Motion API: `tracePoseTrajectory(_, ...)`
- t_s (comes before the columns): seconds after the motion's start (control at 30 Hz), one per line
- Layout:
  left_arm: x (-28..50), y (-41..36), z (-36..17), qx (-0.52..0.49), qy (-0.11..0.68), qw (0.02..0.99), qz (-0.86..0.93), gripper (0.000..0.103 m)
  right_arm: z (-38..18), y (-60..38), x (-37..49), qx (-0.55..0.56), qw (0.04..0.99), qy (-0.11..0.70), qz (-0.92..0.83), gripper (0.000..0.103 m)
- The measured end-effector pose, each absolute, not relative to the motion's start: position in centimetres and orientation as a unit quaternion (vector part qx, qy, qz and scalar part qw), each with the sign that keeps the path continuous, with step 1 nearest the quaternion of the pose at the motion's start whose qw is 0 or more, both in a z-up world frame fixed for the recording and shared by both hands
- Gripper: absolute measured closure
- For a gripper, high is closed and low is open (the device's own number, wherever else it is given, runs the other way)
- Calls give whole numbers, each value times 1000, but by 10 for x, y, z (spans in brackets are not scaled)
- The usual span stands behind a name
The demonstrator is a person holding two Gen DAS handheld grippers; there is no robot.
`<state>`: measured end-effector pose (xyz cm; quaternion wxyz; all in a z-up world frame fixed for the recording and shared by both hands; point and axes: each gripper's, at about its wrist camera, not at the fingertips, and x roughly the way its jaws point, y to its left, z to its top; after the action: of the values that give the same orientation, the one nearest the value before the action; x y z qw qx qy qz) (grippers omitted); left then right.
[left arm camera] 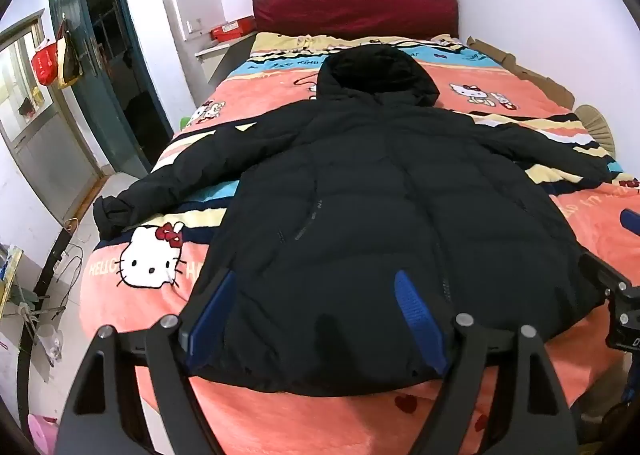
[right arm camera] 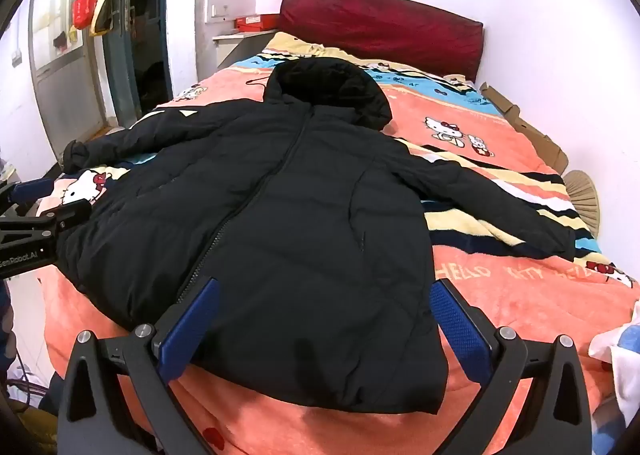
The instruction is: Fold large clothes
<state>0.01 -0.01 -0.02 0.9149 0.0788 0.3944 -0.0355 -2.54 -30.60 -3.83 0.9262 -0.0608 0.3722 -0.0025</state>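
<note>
**Jacket spread flat on the bed, both tools open at its hem**

Jacket (left arm camera: 360,215), black, padded and hooded, lies face up on the bed (left arm camera: 280,415), over a pink cartoon-cat blanket (left arm camera: 152,263). Its zip runs up the middle and looks closed. The hood (left arm camera: 376,75) points toward the dark red headboard (left arm camera: 356,7), and the hem sits at the near edge of the bed, just in front of both cameras. So the long axis runs straight away from the tools, hem near and hood far. Both sleeves are stretched out sideways: the left sleeve (left arm camera: 168,187) reaches toward the bed edge by the door, the right sleeve (right arm camera: 500,207) toward the wall side.

The left tool (left arm camera: 316,319) is wide open with nothing between its blue pads; it hovers above the left half of the hem. The right tool (right arm camera: 324,323) is also wide open and empty, above the right half of the hem. Both tilt downward toward the cloth. I cannot tell whether either pad brushes the fabric.

Folding seems not yet begun, since the jacket lies fully spread. Each tool is closest to its own hem corner, while the sleeves and hood lie farther off. A likely first step is bringing a sleeve across the body, and each sleeve lies on the side of its matching tool. The puffy fabric may spring back and slip from a shallow pinch.
</note>
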Motion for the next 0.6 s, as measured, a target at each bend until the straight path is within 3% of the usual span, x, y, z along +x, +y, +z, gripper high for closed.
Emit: tracePoseTrajectory(0.6, 0, -10, -9, 75, 399, 913, -46, 23, -43, -307, -21, -65, 923, 379, -4, 1)
